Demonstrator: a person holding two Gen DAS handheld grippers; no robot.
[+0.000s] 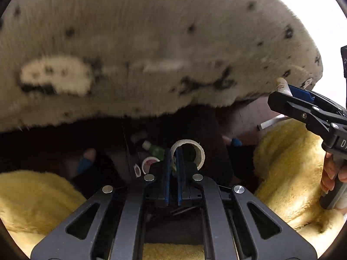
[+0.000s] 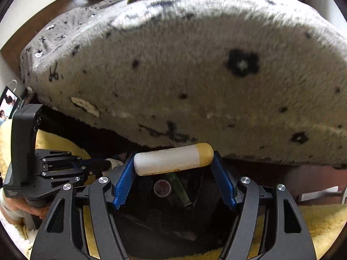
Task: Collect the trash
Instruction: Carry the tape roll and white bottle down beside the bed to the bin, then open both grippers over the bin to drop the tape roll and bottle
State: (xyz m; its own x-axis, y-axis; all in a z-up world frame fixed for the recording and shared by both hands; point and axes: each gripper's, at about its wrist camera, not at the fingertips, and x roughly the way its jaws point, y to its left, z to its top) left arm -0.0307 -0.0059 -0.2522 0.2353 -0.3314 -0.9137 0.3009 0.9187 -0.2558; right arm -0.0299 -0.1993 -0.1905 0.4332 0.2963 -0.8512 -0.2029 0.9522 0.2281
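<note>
My left gripper (image 1: 172, 151) is shut on a white tape roll (image 1: 190, 151), held by its wall over a dark bin (image 1: 195, 130). In the bin lie a green bottle (image 1: 155, 150) and a round lid (image 1: 148, 164). My right gripper (image 2: 173, 164) is shut on a white tube with a yellow cap (image 2: 173, 160), held endwise between the blue pads above the same bin, where the lid (image 2: 162, 188) and green bottle (image 2: 181, 189) show. The right gripper also shows in the left wrist view (image 1: 282, 88), and the left gripper in the right wrist view (image 2: 108, 163).
A cream fleece blanket with black marks (image 1: 151, 43) hangs over the bed edge above the bin and fills the upper half of both views (image 2: 195, 75). A yellow fluffy rug (image 1: 288, 162) lies around the bin on both sides.
</note>
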